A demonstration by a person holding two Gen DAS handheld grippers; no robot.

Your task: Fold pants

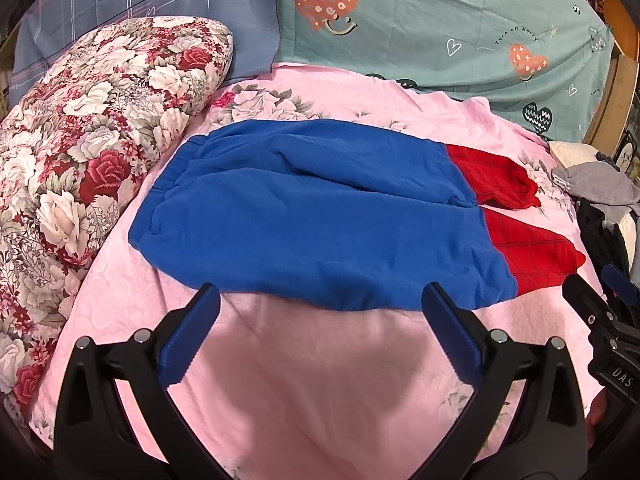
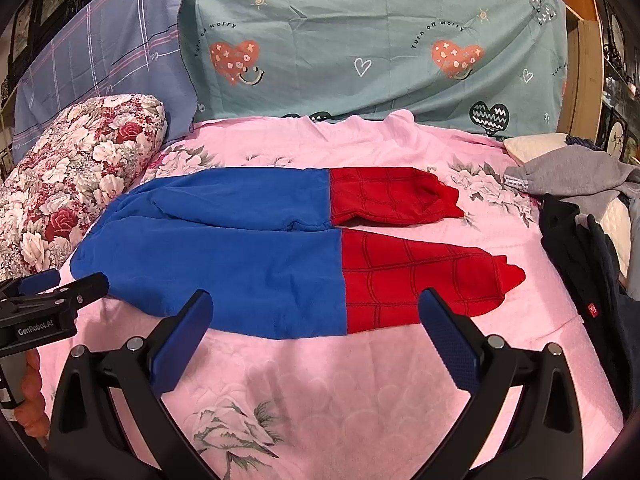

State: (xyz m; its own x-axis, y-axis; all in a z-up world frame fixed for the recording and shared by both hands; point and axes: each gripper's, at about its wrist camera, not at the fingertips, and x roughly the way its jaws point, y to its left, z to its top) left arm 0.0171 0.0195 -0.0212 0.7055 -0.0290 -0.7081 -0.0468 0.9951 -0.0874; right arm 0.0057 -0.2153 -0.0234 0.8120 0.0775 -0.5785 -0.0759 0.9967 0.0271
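left wrist view looked across a pink floral bedsheet (image 1: 304, 380) at the blue-and-red pants (image 1: 320, 216), which lay flat and spread lengthwise on the bed, waistband toward the rose-print pillow (image 1: 80, 152) on the left and the red lower legs trailing to the right. the two legs lay side by side, not yet stacked, so the fold looked barely begun. the left gripper (image 1: 320, 308) hung with its jaws spread wide and nothing between them, its tips just at the near hem of the blue part, probably lined up to pinch that edge. the right gripper's black body showed at the right margin.

right wrist view showed the same pants (image 2: 280, 256) from further toward the cuffs; the near red leg (image 2: 420, 280) reached out past the far one. the right gripper (image 2: 316, 312) was likewise released and empty, poised over the seam where blue met red on the near leg, apparently to take the second corner for a lengthwise fold. a grey garment (image 2: 576, 176) and dark clothes (image 2: 580, 248) sat piled at the right, clear of the work.
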